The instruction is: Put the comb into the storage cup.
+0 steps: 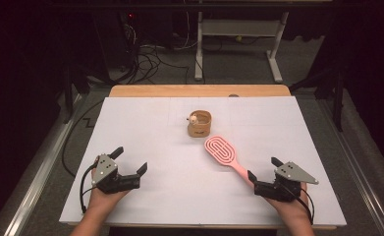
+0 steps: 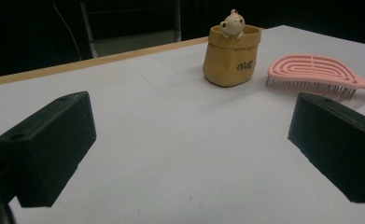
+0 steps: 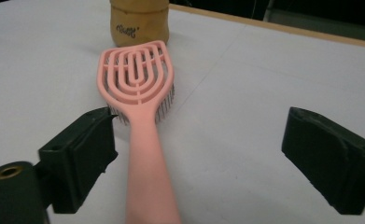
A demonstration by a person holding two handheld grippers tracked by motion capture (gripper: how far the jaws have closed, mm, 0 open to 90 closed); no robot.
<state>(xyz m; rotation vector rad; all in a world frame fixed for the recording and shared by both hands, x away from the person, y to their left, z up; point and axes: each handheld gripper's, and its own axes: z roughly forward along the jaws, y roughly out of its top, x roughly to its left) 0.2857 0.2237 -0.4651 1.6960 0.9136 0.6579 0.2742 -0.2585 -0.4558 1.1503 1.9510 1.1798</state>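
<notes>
A pink vented hairbrush (image 1: pixel 223 151) lies bristles down on the white table (image 1: pixel 155 123), its handle pointing at my right gripper (image 1: pixel 263 167). That gripper stands open, and the handle (image 3: pixel 147 158) runs between its jaws, close to the left one in the right gripper view, with no visible squeeze. Behind the brush head (image 3: pixel 136 77) stands a tan pouch-shaped pot (image 1: pixel 199 124) with a small bear figure on its rim (image 2: pixel 232 22). My left gripper (image 1: pixel 129 159) rests open at the near left with nothing between its jaws, aimed toward the pot (image 2: pixel 231 56) and the brush (image 2: pixel 313 73).
The white sheet covers a wooden tabletop whose far edge (image 1: pixel 199 91) shows. Beyond it a white desk frame (image 1: pixel 238 29) and cables (image 1: pixel 145 59) sit on the dark floor. A metal rail (image 1: pixel 37 172) runs along the left side.
</notes>
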